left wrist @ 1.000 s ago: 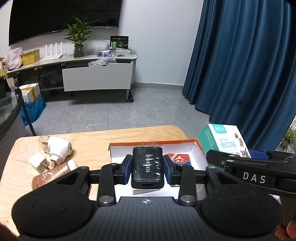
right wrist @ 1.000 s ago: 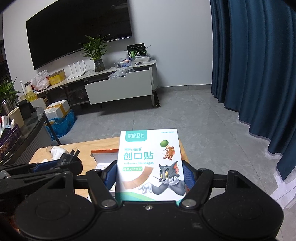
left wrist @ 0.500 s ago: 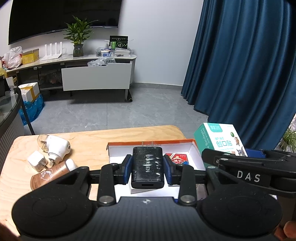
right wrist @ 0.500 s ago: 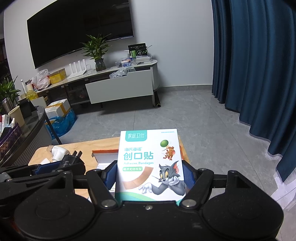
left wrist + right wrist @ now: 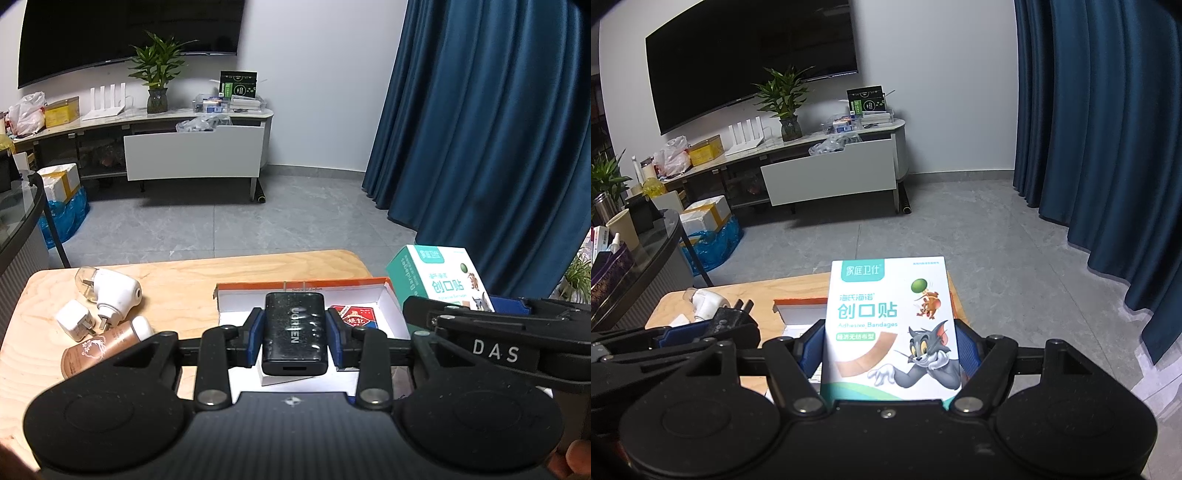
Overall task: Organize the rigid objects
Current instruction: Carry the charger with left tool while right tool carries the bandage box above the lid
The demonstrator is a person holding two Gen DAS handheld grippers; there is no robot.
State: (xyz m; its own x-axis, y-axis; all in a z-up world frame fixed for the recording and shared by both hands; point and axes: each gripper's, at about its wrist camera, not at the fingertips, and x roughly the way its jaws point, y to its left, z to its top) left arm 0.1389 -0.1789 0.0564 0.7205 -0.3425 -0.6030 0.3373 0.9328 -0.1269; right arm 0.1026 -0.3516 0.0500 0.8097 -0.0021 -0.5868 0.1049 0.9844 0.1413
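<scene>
Wooden table [image 5: 192,284] fills the near ground, where the left gripper [image 5: 294,334] clamps a black charger [image 5: 294,330] over an orange-rimmed box [image 5: 388,306] and the right gripper [image 5: 890,354] grips a bandage box [image 5: 890,325]. Left of the box lie white plugs [image 5: 110,291] and a brown bottle [image 5: 98,350]. Farther off hang blue curtains [image 5: 491,129].

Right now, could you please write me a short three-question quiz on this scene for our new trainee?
1. True or false: the left gripper is shut on the black rectangular UGREEN charger.
2. What does the right gripper hold?
3. Which lies inside the orange-rimmed white cardboard tray: (a) red card pack, (b) brown cosmetic tube, (c) white plug-in device?

Key: 1 true; 2 white-and-teal adhesive bandages box; 3 a.
</scene>
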